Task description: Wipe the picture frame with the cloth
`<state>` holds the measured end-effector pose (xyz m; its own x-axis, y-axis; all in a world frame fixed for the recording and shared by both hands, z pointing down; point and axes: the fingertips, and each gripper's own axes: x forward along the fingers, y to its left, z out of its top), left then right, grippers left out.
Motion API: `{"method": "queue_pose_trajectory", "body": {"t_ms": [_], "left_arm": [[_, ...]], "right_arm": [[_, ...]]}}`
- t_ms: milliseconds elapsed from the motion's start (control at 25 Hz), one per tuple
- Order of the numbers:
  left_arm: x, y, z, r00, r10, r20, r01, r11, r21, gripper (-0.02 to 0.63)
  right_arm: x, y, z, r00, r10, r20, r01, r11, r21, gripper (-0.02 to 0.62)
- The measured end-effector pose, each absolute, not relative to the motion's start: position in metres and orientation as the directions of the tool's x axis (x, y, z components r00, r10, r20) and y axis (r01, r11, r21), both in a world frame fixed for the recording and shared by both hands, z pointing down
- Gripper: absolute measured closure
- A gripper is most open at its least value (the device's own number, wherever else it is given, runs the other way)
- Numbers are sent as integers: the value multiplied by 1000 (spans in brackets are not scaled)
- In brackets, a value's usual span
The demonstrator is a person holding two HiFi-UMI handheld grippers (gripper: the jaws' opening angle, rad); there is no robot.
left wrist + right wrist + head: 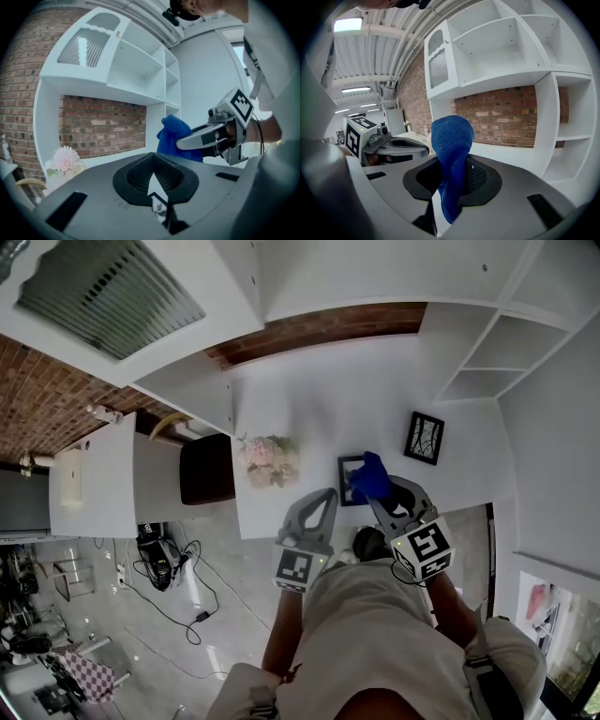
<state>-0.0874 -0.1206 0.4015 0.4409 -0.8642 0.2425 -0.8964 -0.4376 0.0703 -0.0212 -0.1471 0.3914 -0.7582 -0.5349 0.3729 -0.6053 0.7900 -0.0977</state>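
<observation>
Counted two frames on the white surface (375,390). Found the nearer picture frame (346,482) close to the front edge, just right of one bunch of pale pink flowers (272,462). Looked small and rectangular, with a dark border and a lighter middle, and seemed to lie flat. Showed only its left part, the rest being covered in the head view. Found the second frame (424,438) farther back and to the right, well apart from the first, black-edged, with thin dark lines on a pale picture.

Counted one cloth (451,140), deep blue and of coarse weave. Was clenched between the jaws of the right gripper (457,180), bunched above them and hanging in a fold below. Sat over the nearer frame in the head view; could not tell whether touching it.

Counted two grippers. Held the left gripper (154,180) just left of the right one, near the front edge of the surface, jaws pressed together with nothing between them.

Saw white shelves (511,42) and a brick wall (511,119) behind the surface.
</observation>
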Motion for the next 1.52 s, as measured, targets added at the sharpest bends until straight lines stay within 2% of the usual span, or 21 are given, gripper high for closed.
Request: {"method": "queue_pose_trajectory", "body": {"t_ms": [640, 1520], "left_arm": [[-87, -136, 485, 383, -837, 391, -921, -380, 88, 603], [-79, -126, 616, 534, -647, 544, -822, -550, 152, 604]], "right_arm": [[-17, -164, 481, -793, -374, 482, -518, 830, -207, 503], [-1, -148, 572, -602, -491, 630, -727, 663, -177, 503]]}}
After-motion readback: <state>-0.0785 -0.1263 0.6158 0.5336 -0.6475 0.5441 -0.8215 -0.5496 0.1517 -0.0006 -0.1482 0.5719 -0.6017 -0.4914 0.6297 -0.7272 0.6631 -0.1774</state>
